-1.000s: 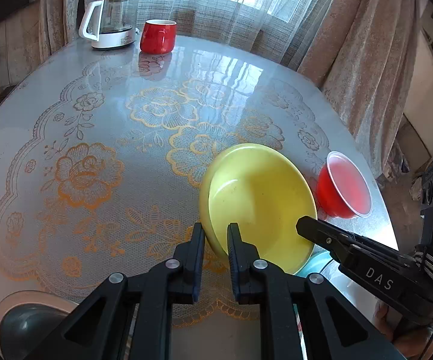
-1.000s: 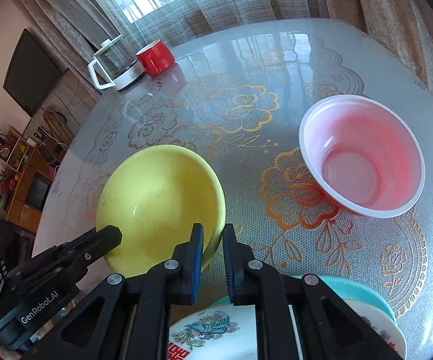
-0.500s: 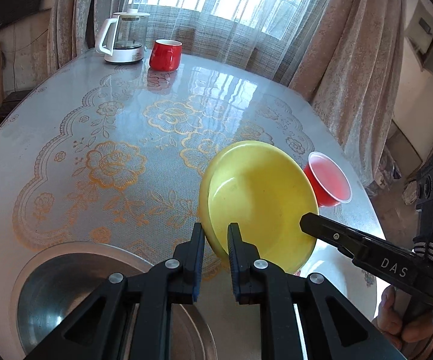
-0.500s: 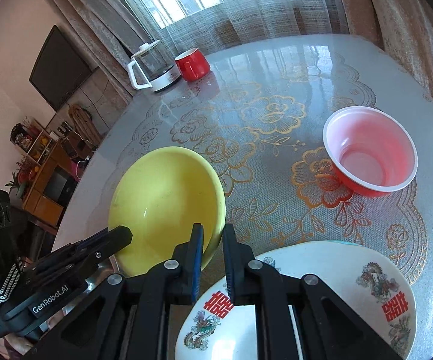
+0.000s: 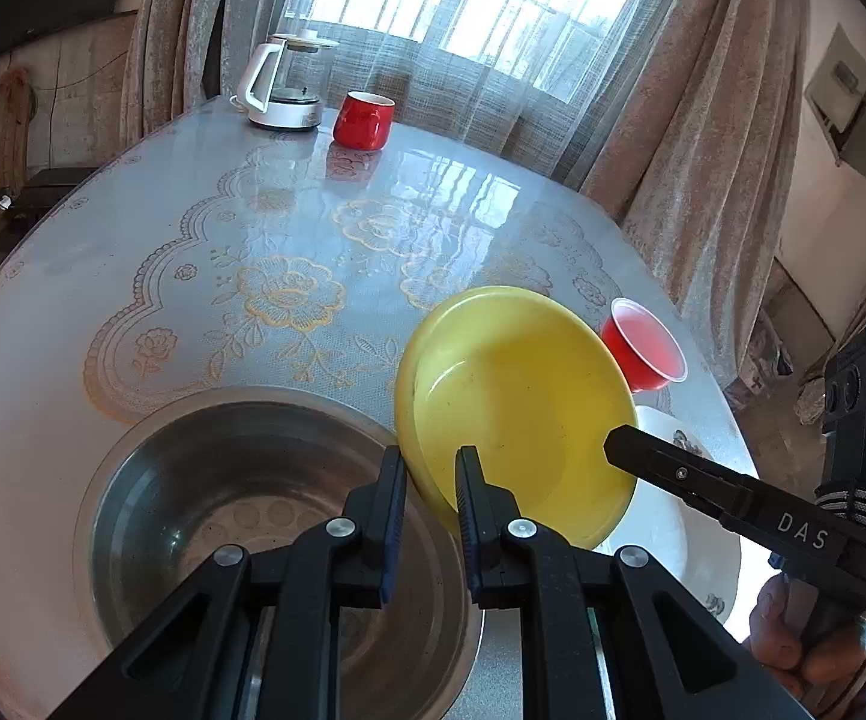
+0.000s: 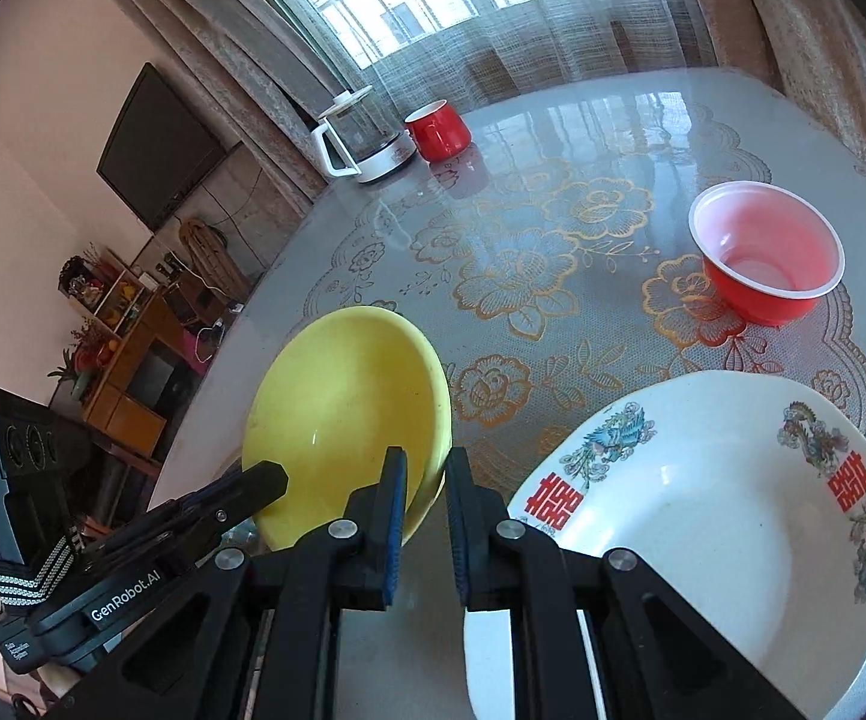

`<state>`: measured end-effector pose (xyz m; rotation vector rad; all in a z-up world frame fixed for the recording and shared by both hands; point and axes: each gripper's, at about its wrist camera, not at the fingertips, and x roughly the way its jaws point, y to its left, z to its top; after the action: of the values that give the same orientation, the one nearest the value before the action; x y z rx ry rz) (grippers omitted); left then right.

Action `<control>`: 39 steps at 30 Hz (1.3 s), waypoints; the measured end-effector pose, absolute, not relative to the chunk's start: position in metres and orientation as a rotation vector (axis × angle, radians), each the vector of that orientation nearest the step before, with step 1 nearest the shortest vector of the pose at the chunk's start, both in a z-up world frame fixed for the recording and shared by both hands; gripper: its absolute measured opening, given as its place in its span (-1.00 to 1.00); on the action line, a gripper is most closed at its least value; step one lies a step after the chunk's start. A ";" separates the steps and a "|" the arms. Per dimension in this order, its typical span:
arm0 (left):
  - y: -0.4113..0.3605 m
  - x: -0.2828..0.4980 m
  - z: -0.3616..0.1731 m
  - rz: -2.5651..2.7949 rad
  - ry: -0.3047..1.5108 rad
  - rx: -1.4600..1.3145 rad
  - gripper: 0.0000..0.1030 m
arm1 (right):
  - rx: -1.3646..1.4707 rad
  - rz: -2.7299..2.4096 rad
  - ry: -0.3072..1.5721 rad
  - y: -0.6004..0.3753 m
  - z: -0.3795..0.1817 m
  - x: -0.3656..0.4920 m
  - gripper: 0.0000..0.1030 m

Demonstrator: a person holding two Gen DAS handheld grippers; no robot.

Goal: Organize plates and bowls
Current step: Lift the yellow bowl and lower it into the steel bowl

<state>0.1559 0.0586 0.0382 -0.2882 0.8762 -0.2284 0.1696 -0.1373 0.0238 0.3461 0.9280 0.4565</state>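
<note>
Both grippers hold one yellow bowl [image 5: 517,414] by opposite rims, lifted above the table and tilted. My left gripper [image 5: 429,480] is shut on its near left rim. My right gripper [image 6: 423,480] is shut on the bowl's [image 6: 342,420] right rim. A steel bowl [image 5: 240,516] sits below the left gripper. A white patterned plate [image 6: 709,516] lies at the near right, also in the left wrist view [image 5: 679,534]. A red plastic bowl [image 6: 763,252] stands farther right, also in the left wrist view [image 5: 643,354].
A glass kettle [image 5: 282,90] and a red mug [image 5: 363,118] stand at the far side of the round table [image 5: 132,228] by the curtained window. The table edge runs near the red bowl on the right.
Both grippers have lifted the yellow bowl up and back toward the near edge. The steel bowl and white plate have come into fuller view beneath it.
</note>
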 end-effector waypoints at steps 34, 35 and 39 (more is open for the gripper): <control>0.148 0.097 0.002 -0.060 0.893 -0.390 -0.68 | 0.337 0.618 1.030 -0.041 -0.025 0.148 -0.73; 0.148 0.098 0.001 -0.059 0.896 -0.385 -0.68 | 0.334 0.616 1.034 -0.040 -0.027 0.148 -0.73; 0.148 0.100 -0.004 -0.050 0.908 -0.365 -0.68 | 0.319 0.612 1.040 -0.039 -0.029 0.148 -0.71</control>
<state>0.0999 0.1475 -0.0035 -0.3655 0.9081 -0.0502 0.1477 -0.0386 -0.0285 0.3186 1.0396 0.6120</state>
